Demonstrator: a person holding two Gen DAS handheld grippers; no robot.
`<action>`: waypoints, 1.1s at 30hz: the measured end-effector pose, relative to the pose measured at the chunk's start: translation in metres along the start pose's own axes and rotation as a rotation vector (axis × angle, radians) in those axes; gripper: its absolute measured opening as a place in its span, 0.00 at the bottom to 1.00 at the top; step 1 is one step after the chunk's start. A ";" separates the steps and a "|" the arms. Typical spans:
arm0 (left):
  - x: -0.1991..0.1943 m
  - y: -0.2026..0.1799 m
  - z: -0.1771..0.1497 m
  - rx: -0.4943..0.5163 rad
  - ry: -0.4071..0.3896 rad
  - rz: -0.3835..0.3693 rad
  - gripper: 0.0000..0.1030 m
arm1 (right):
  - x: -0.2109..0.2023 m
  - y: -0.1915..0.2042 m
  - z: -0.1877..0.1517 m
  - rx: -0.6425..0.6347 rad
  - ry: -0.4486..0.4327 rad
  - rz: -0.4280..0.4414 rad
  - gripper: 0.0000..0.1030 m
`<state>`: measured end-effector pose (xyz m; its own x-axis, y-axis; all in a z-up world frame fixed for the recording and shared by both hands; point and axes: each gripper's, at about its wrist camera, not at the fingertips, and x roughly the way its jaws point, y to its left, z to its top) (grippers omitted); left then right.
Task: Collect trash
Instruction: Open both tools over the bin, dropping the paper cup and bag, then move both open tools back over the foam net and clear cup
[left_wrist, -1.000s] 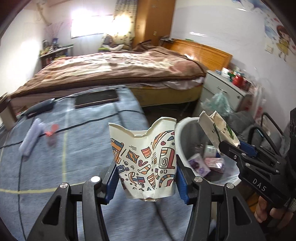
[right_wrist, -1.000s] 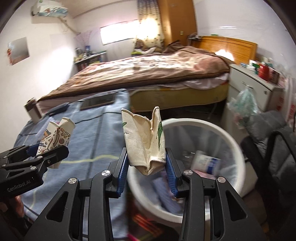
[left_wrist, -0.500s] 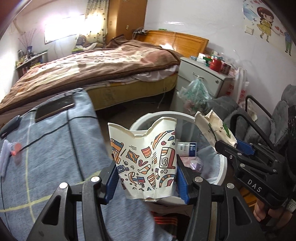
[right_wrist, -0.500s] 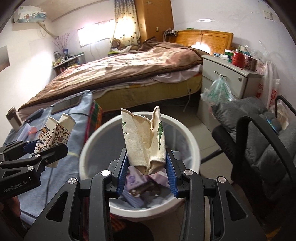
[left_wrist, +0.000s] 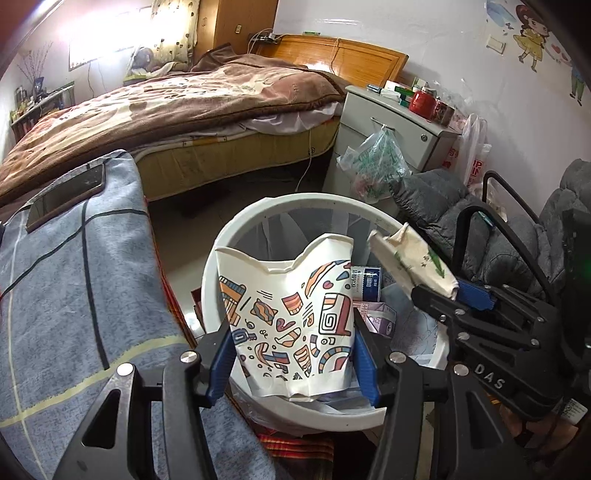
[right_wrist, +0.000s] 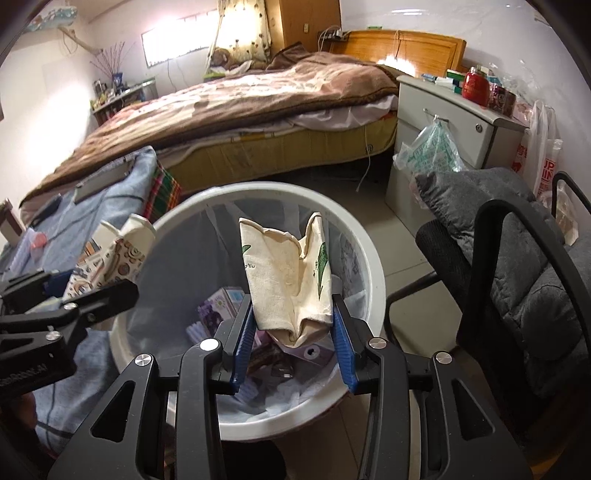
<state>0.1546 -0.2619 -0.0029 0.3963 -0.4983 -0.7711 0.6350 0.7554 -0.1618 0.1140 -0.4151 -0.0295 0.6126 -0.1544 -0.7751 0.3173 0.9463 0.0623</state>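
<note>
Two crushed paper cups: a patterned cup (left_wrist: 291, 321) and a cream cup (right_wrist: 286, 284). One white trash bin (right_wrist: 369, 258). Two grippers: left gripper (left_wrist: 291, 354), right gripper (right_wrist: 293, 339). One bed (left_wrist: 177, 99), one nightstand (left_wrist: 388, 129), one red jar (left_wrist: 423, 100), one phone (left_wrist: 66, 195), one grey chair (right_wrist: 517, 266).

A bed (left_wrist: 177, 107) with a brown blanket (right_wrist: 258, 92) fills the background, its wooden headboard (left_wrist: 343, 51) against the wall. A grey nightstand (right_wrist: 454, 122) stands beside it, with a red jar (right_wrist: 474, 85) on top and a plastic bag (left_wrist: 376, 162) hanging from its handle. A grey padded chair (right_wrist: 517, 258) stands nearest. A dark phone (left_wrist: 64, 197) lies on a blue checked cloth (left_wrist: 74, 295).
</note>
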 end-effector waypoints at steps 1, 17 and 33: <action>0.001 0.000 0.001 -0.001 0.003 -0.001 0.57 | 0.000 -0.001 0.000 0.002 0.004 0.004 0.41; -0.001 0.012 -0.002 -0.020 0.001 0.012 0.70 | 0.000 0.003 -0.003 0.000 -0.009 -0.009 0.53; -0.032 0.032 -0.011 -0.054 -0.055 0.039 0.70 | -0.013 0.018 -0.002 0.008 -0.052 0.009 0.53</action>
<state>0.1551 -0.2165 0.0101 0.4570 -0.4898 -0.7425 0.5826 0.7956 -0.1662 0.1104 -0.3953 -0.0193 0.6522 -0.1601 -0.7410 0.3168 0.9456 0.0744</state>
